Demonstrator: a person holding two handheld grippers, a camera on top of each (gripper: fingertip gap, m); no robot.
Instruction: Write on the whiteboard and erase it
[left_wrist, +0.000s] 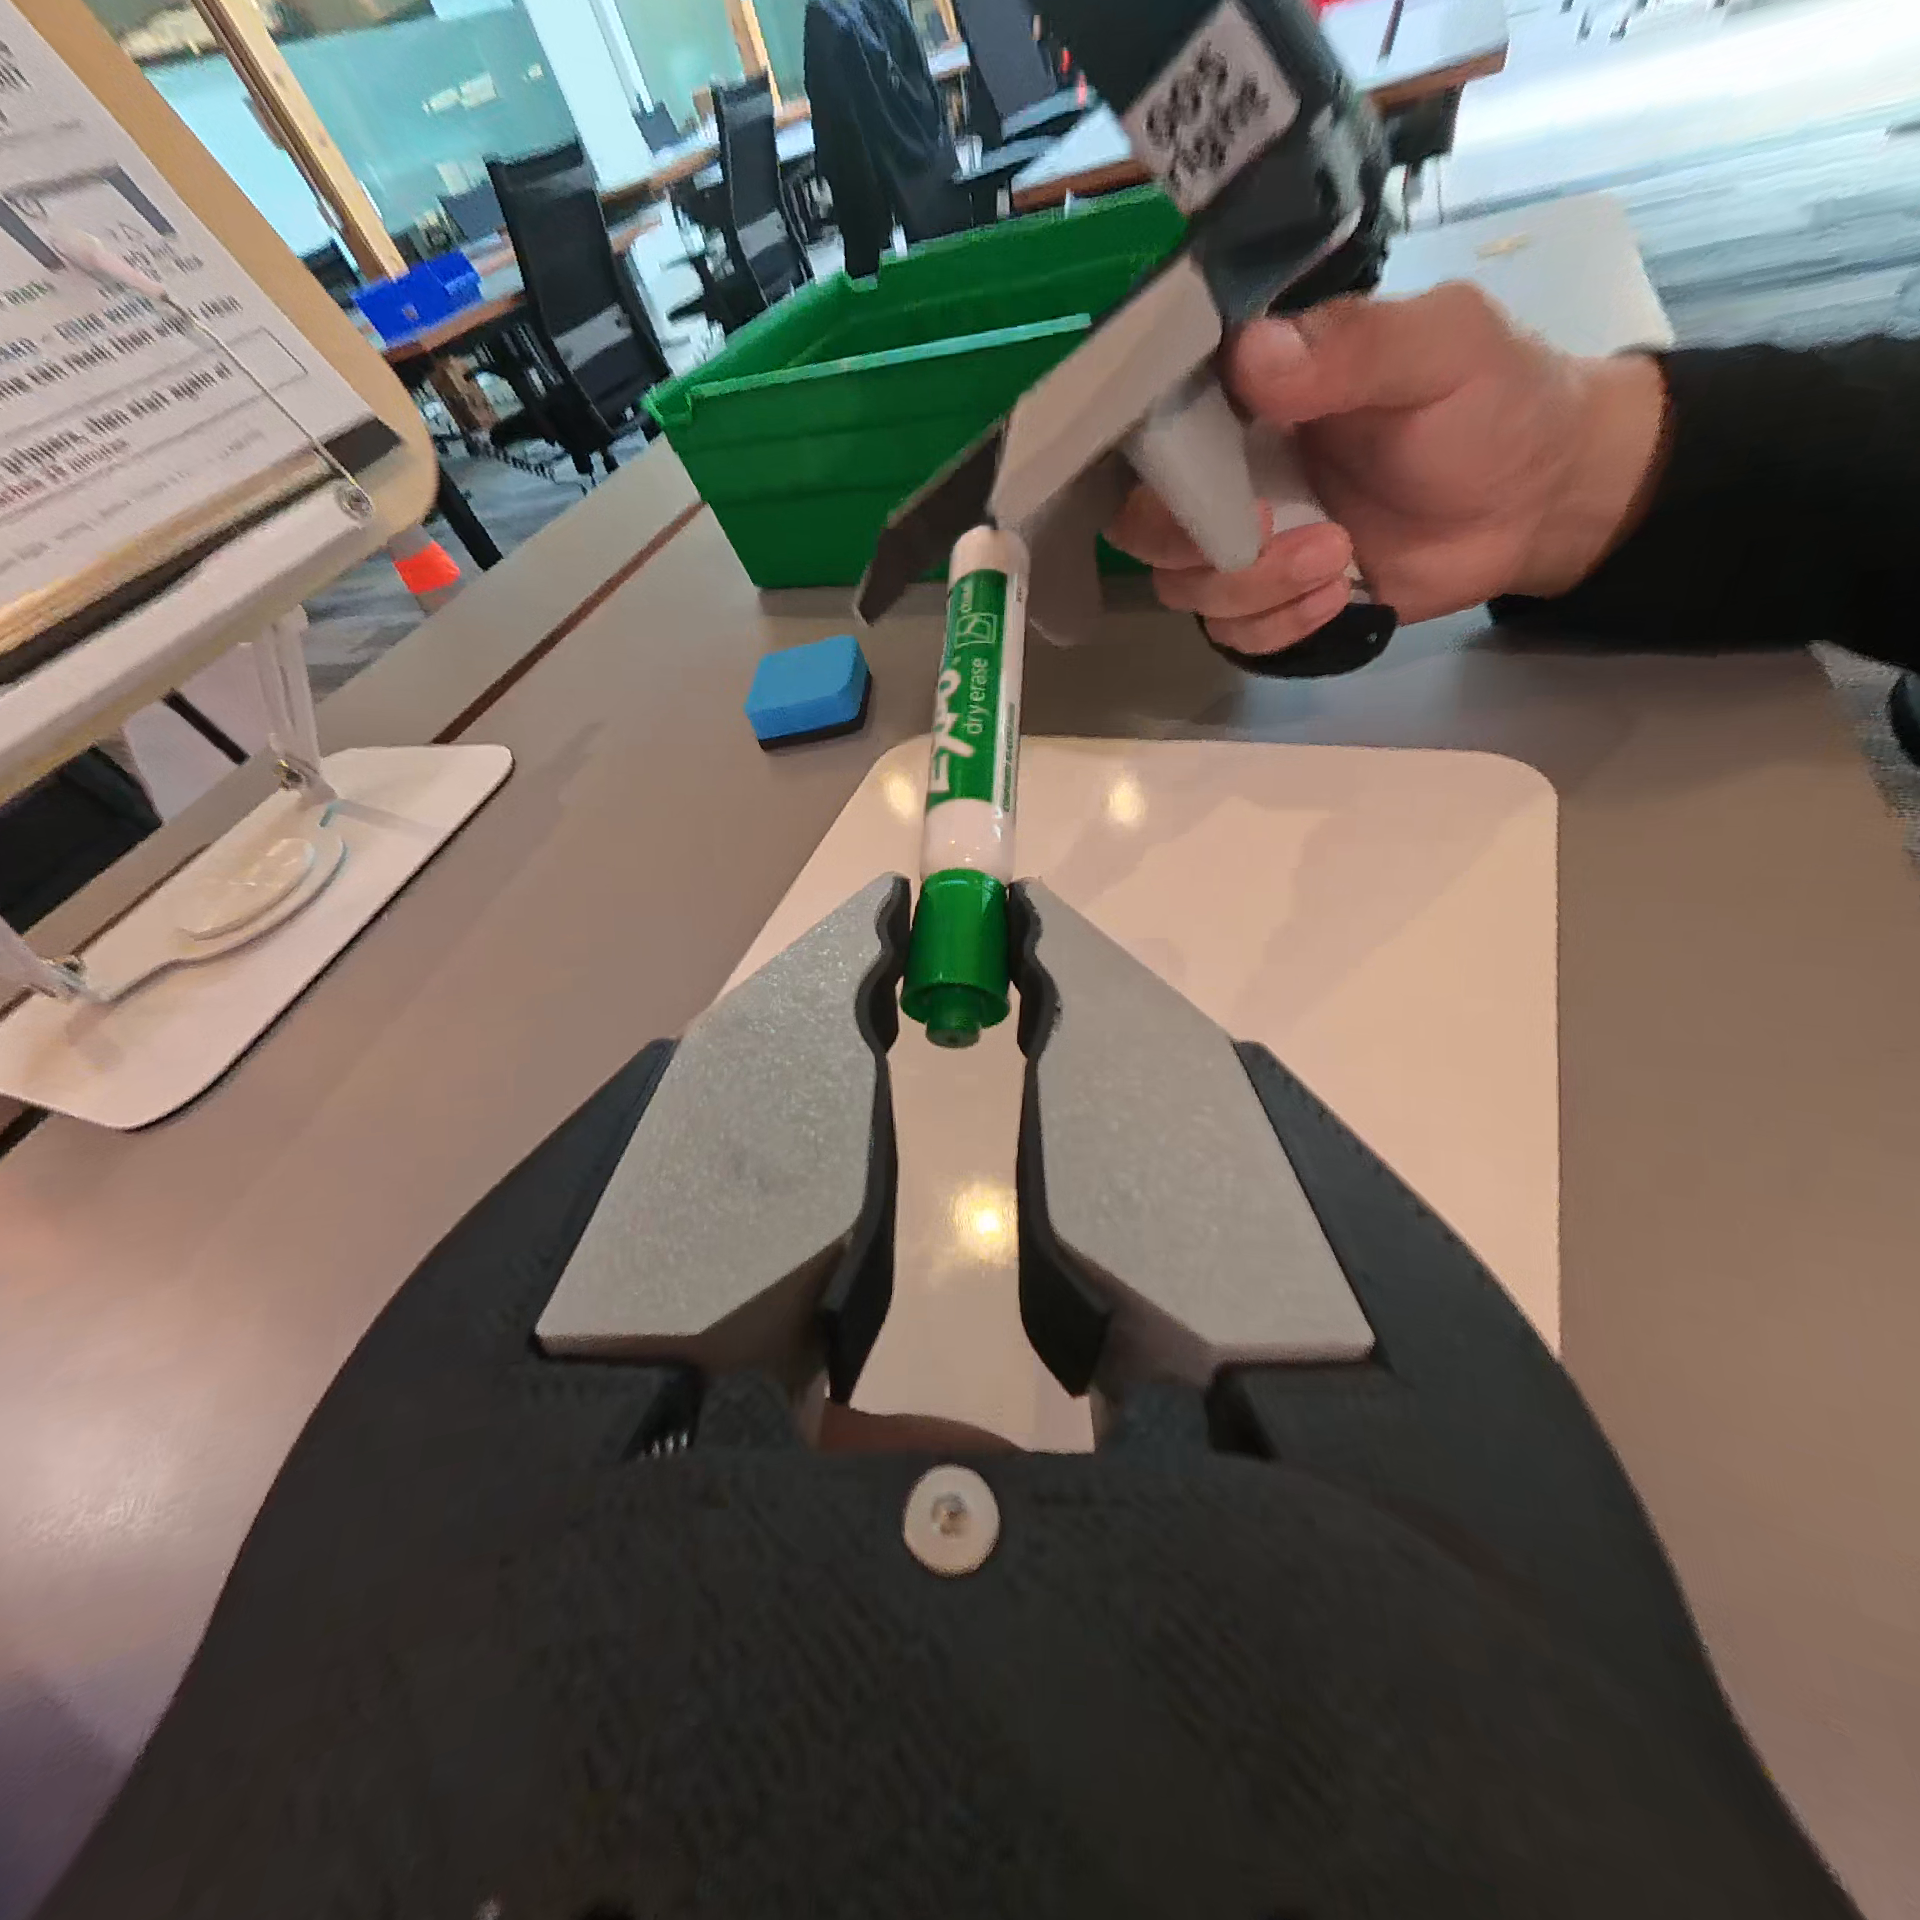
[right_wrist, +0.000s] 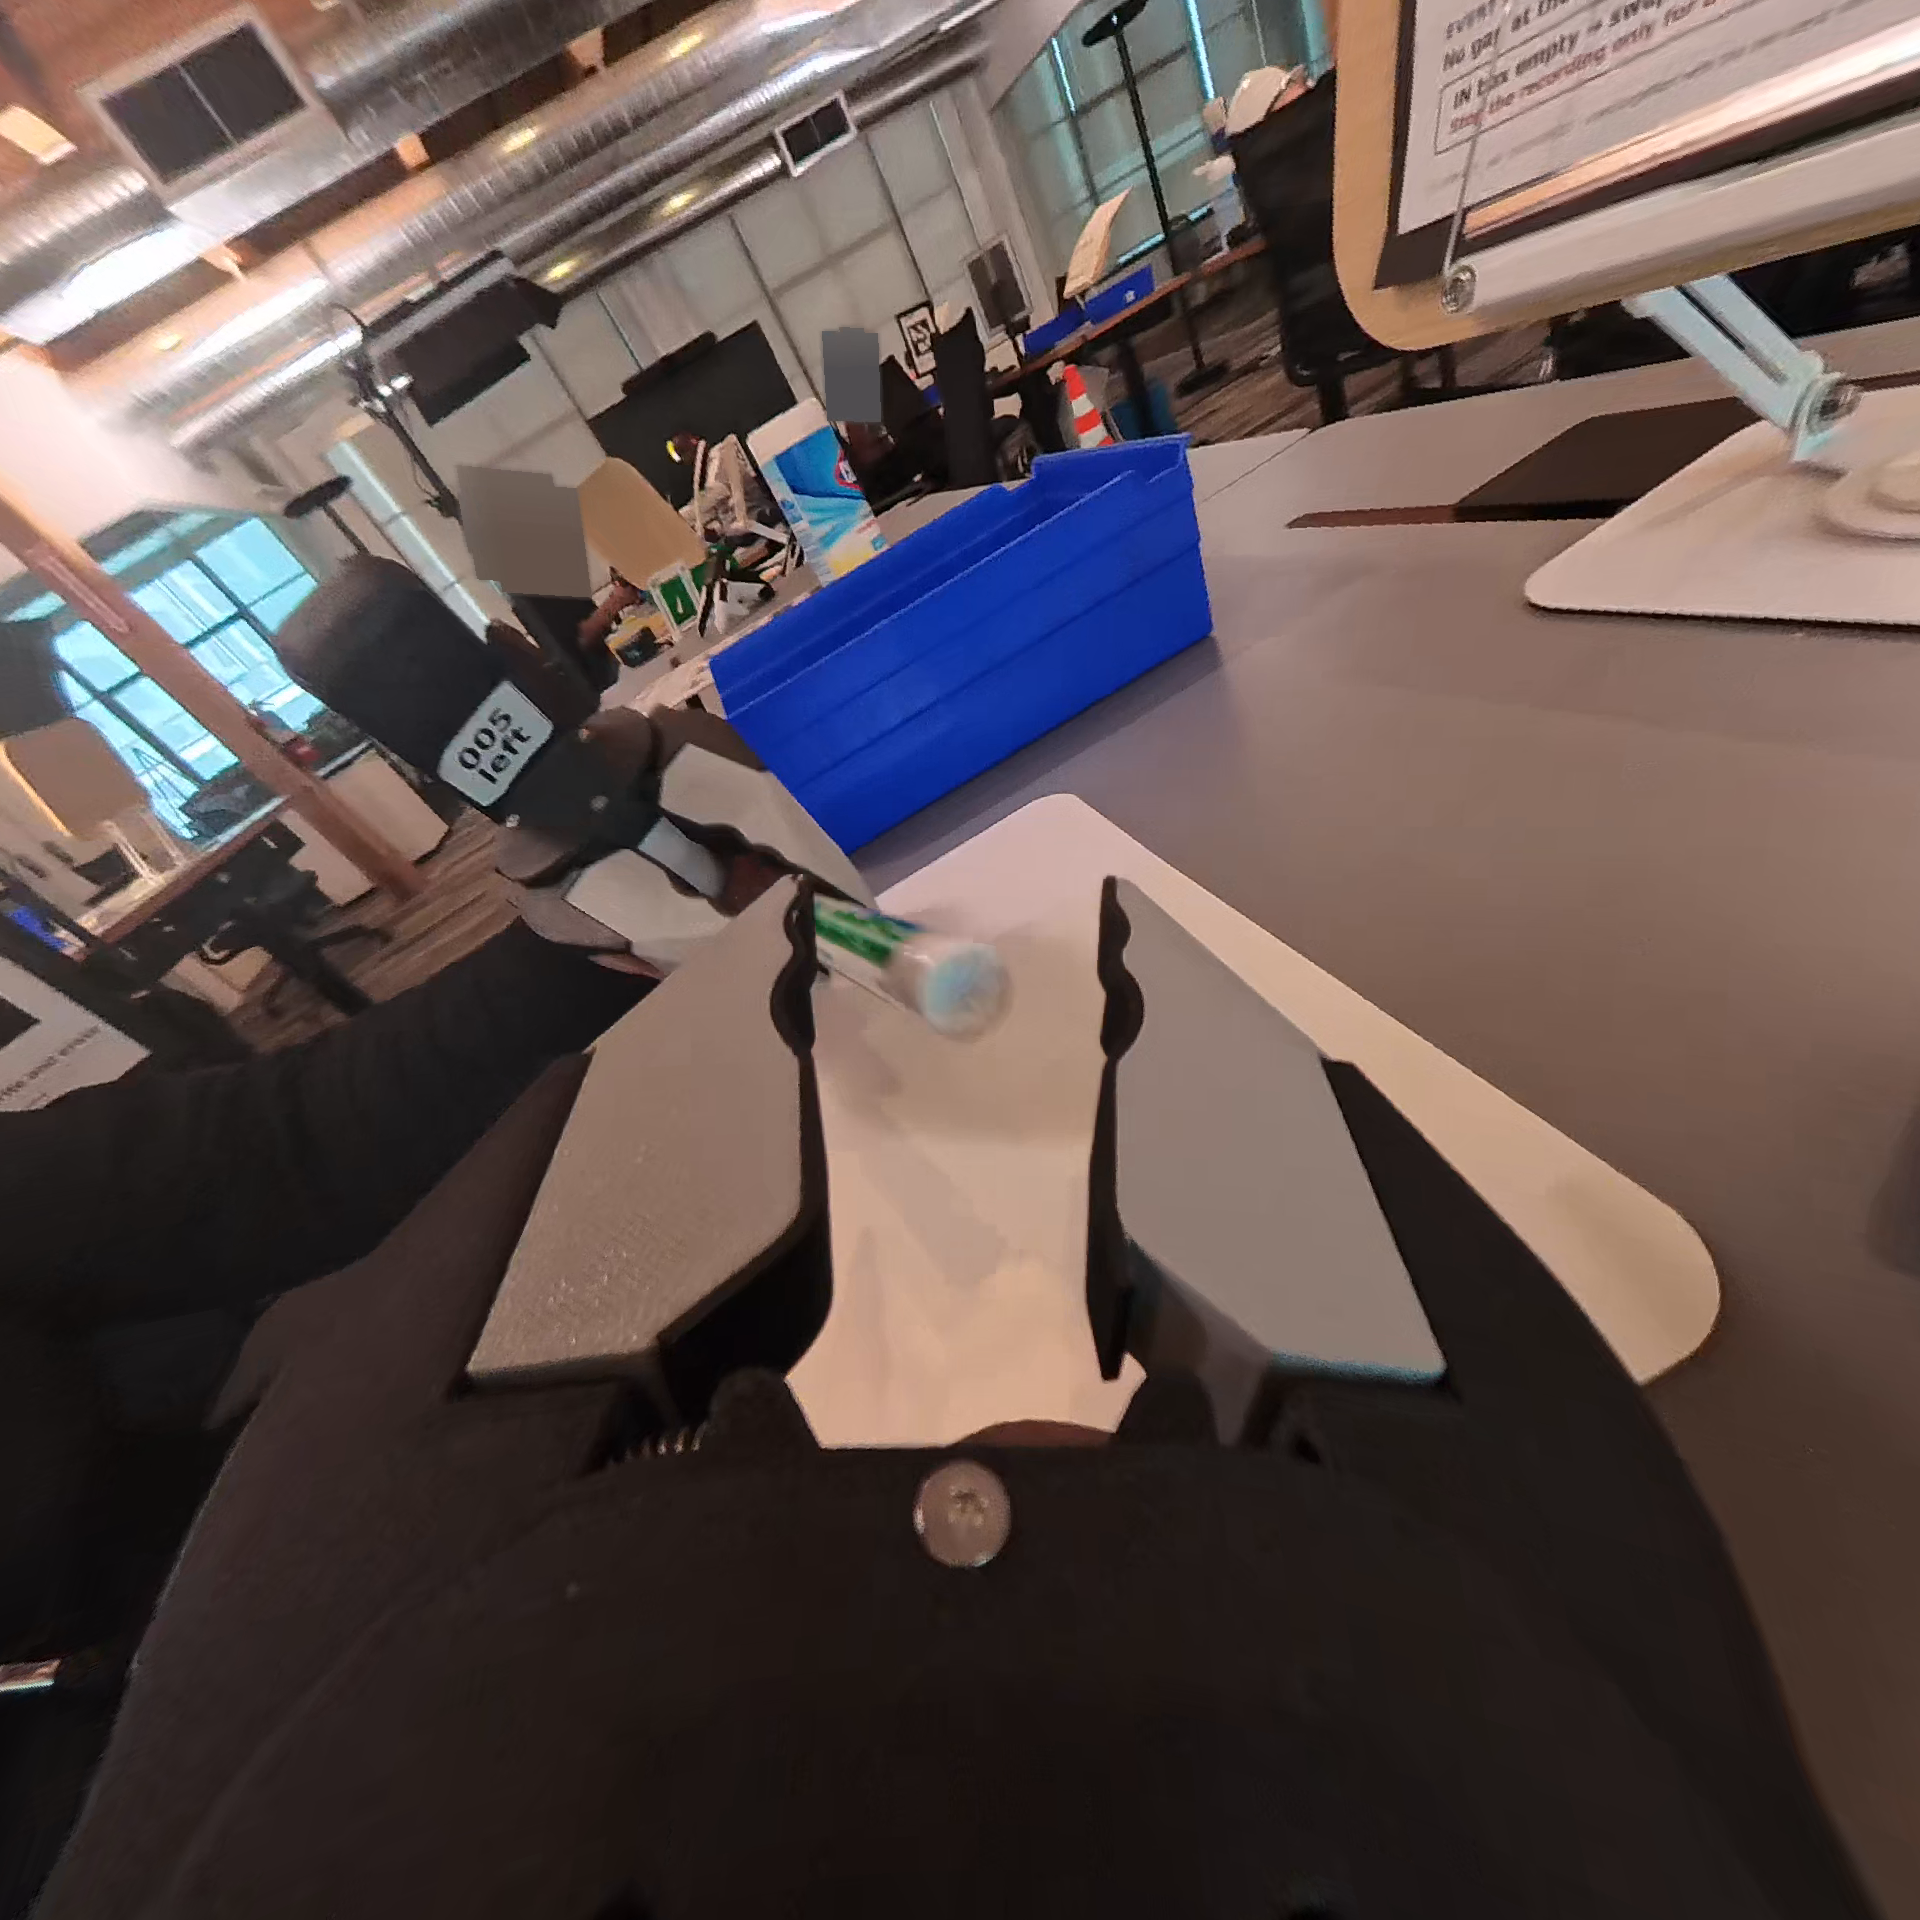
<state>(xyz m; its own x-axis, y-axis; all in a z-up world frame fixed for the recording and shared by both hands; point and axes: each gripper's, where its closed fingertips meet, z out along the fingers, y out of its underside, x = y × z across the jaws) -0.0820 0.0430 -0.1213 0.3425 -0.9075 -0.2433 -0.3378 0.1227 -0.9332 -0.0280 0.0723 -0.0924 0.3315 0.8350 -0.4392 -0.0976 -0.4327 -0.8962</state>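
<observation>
Left wrist view, left to right: document stand (left_wrist: 208, 852) on grey table (left_wrist: 520, 1091); blue eraser (left_wrist: 810, 691) beside whiteboard (left_wrist: 1299, 987). Left gripper (left_wrist: 956, 951) pinches the marker (left_wrist: 971, 717) by its green cap (left_wrist: 956, 961), above the whiteboard. Right gripper (right_wrist: 956, 961) fingers spread apart around the marker's rear end, not touching it. Green bin (left_wrist: 883, 416) behind.
</observation>
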